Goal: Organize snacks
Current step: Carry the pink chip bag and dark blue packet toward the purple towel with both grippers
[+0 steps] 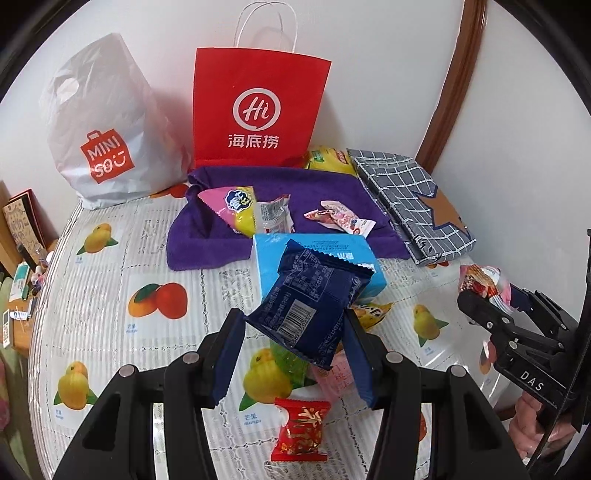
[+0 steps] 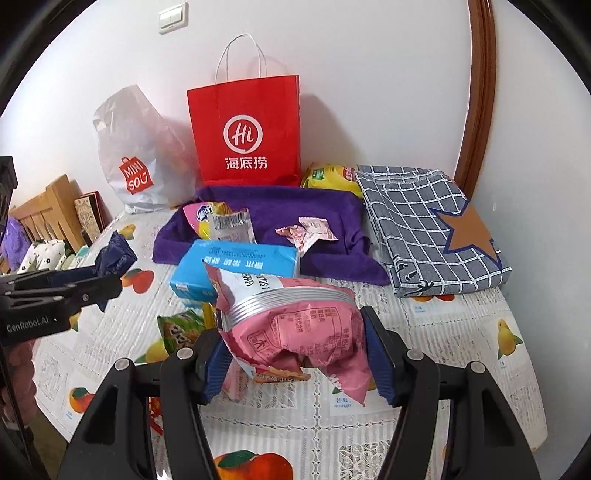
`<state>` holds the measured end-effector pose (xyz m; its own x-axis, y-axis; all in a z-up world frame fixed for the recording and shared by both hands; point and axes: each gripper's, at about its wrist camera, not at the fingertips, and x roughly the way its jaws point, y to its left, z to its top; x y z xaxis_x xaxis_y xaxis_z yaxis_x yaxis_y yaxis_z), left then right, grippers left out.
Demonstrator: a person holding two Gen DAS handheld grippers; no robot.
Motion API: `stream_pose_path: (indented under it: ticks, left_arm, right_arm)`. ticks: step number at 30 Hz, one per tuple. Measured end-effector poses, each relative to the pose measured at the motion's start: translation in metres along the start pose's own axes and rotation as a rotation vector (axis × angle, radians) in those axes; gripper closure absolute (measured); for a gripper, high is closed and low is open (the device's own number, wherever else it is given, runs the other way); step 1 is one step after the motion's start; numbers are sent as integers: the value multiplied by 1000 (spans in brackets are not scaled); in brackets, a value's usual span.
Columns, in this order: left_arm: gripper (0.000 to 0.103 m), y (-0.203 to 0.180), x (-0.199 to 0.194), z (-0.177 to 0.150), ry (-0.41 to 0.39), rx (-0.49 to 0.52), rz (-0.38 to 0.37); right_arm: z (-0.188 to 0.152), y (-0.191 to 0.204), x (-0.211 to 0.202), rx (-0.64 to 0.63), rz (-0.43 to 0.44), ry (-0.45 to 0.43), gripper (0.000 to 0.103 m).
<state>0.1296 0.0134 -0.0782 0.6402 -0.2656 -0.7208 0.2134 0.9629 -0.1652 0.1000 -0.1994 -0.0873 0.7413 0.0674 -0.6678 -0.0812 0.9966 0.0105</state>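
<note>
Both grippers grip snacks above the counter [image 1: 110, 295]: left gripper [image 1: 295, 350] fingers pinch a blue packet [image 1: 306, 295], right gripper [image 2: 295, 354] fingers a pink bag [image 2: 295, 332].

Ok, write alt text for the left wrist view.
The left gripper grips a dark blue snack packet above a fruit-print tablecloth. Behind it sit a light blue box, snacks on a purple towel and a red paper bag.

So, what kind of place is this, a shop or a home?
Most likely a home. A table with a fruit-print cover stands against a plain wall with a light switch, shopping bags sit at the back, and a folded checked cloth lies nearby.
</note>
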Motion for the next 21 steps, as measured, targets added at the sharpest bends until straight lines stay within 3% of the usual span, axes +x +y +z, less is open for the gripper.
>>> stream_pose_path:
  ticks: [21]
  left_arm:
    - [52,2,6,30,-17,-18,11]
  right_arm:
    - [42,10,18,-11,41,30,40]
